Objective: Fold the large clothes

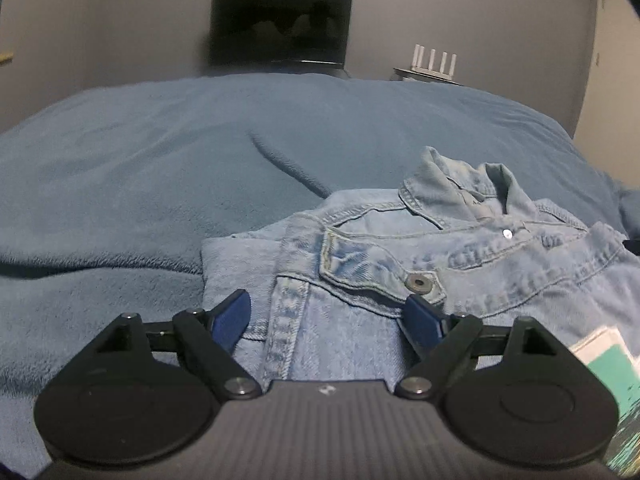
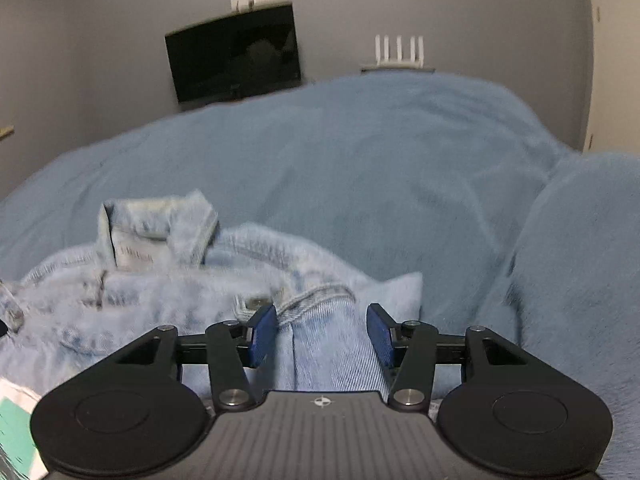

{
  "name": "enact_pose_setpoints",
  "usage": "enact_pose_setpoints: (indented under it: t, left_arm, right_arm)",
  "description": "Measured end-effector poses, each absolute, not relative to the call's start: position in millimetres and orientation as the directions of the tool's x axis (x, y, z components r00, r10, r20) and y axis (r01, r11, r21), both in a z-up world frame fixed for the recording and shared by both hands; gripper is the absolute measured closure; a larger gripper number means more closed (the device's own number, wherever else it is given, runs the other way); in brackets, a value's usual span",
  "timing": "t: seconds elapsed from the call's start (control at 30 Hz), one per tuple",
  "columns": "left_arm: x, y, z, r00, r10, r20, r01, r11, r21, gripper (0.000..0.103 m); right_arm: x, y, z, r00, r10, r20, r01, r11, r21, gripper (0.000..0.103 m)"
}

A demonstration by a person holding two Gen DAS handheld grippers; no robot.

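A light blue denim jacket (image 1: 400,248) lies on a blue blanket (image 1: 160,160), collar (image 1: 460,188) toward the far side, its sides folded in. My left gripper (image 1: 328,320) is open just above the jacket's left folded edge, near the chest pocket button (image 1: 418,282). In the right wrist view the same jacket (image 2: 160,292) lies lower left, and the blanket (image 2: 360,160) spreads beyond it. My right gripper (image 2: 322,334) is open over the jacket's right folded edge, with denim between the blue pads but not pinched.
A dark screen (image 1: 280,26) stands against the grey wall past the bed. A white router (image 1: 434,60) sits on a shelf to its right. A teal and white object (image 1: 612,364) shows at the lower right edge. A blanket-covered mound (image 2: 580,260) rises at right.
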State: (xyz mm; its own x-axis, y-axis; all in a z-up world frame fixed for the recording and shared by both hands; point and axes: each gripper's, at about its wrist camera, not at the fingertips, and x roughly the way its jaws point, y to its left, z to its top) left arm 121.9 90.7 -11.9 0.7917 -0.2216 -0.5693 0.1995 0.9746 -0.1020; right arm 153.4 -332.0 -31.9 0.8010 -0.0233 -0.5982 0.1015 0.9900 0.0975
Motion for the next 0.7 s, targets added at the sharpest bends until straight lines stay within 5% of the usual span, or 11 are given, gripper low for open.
enact_pose_setpoints:
  t: [0.3,0.5,0.7]
  left_arm:
    - [115.1,99.4,-12.5,0.799,-0.264,-0.541,0.210,0.964,-0.161,0.022]
    - [108.4,110.4,-7.2,0.792,-0.295,-0.535,0.238,0.955,-0.175,0.067]
    - [121.5,118.0,-9.8,0.784,-0.323,-0.531,0.239,0.945,-0.223,0.070]
  right_arm:
    - [146.5,-339.4,-33.4,0.820,0.048,-0.571,0.069,0.981,0.181,0.039]
    - [139.7,-338.0,-31.1,0.811,0.130,-0.570,-0.004,0.976,0.217,0.036]
    - [137.8,-343.1,-28.1,0.821,0.132,-0.555,0.012,0.969,0.248,0.035]
